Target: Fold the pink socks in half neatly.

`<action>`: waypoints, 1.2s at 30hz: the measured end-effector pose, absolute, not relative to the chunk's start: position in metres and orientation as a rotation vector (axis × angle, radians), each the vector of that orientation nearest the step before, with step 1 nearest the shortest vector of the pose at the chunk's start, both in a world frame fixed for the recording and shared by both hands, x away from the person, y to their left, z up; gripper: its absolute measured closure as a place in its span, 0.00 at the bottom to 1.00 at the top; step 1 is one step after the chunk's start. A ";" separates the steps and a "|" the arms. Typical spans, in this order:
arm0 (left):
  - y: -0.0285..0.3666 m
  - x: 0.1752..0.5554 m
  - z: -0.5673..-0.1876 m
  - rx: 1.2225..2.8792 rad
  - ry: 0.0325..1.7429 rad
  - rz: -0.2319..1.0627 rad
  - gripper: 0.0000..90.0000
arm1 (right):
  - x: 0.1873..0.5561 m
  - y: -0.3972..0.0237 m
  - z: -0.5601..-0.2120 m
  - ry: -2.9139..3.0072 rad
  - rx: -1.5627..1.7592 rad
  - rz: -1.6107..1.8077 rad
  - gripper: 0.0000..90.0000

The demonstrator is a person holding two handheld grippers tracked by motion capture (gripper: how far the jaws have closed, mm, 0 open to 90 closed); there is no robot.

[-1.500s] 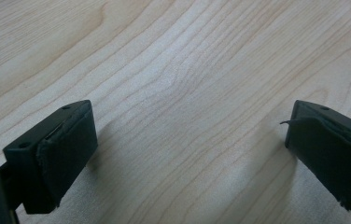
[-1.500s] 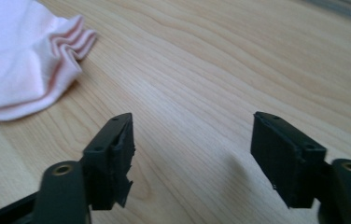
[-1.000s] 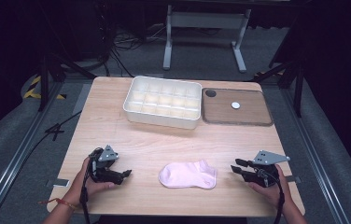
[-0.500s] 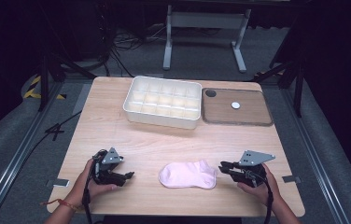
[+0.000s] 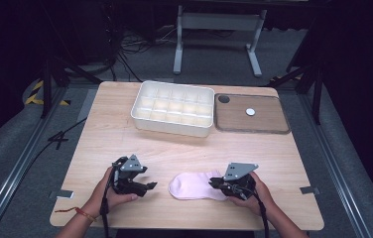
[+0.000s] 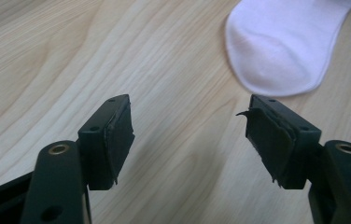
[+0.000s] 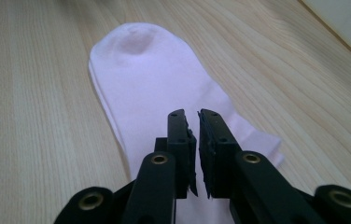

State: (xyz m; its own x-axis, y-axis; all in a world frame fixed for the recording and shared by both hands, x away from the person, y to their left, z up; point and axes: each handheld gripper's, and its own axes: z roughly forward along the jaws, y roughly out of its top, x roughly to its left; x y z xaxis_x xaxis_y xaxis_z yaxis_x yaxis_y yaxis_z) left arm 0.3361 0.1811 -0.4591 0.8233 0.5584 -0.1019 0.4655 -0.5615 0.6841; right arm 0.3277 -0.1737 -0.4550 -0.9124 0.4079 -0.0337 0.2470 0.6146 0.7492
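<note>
Jaws of the right gripper (image 7: 193, 122) have just been closing to a narrow slit above the pink sock (image 5: 194, 186); nothing visibly pinched. Left gripper (image 6: 190, 135) has narrowed but stands open over bare wood, sock's toe ahead. Sock lies flat near the front edge of the pale wooden table (image 5: 105, 134); dark floor around.

Bright, even overhead light, soft shadows; dark surroundings, slightly grainy.

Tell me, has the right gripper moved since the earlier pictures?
Yes. The right gripper moved left from the table edge onto the sock, its jaws closing.
</note>
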 end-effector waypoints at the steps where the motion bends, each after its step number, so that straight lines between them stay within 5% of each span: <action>1: 0.177 0.336 -0.458 2.261 0.737 0.157 0.37 | 0.328 -0.171 -0.455 2.641 0.535 1.178 0.95; 11: 0.129 0.342 -0.467 2.283 0.723 0.080 0.40 | 0.338 -0.148 -0.470 2.694 0.532 1.126 0.96; 24: 0.121 0.341 -0.475 2.258 0.721 0.042 0.44 | 0.338 -0.146 -0.476 2.681 0.526 1.163 0.98; 28: 0.117 0.338 -0.474 2.280 0.696 0.047 0.51 | 0.337 -0.146 -0.477 2.673 0.527 1.167 0.98; 36: 0.122 0.342 -0.475 2.249 0.715 -0.036 0.80 | 0.335 -0.145 -0.478 2.665 0.526 1.176 0.98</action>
State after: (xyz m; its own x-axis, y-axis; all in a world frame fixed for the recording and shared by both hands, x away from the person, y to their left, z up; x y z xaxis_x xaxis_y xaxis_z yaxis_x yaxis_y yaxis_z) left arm 0.3424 0.1222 -0.4754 0.8427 0.4830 -0.2378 0.5042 -0.5534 0.6630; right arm 0.3348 -0.1454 -0.4780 -0.9210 0.3890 -0.0224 0.2458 0.6245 0.7414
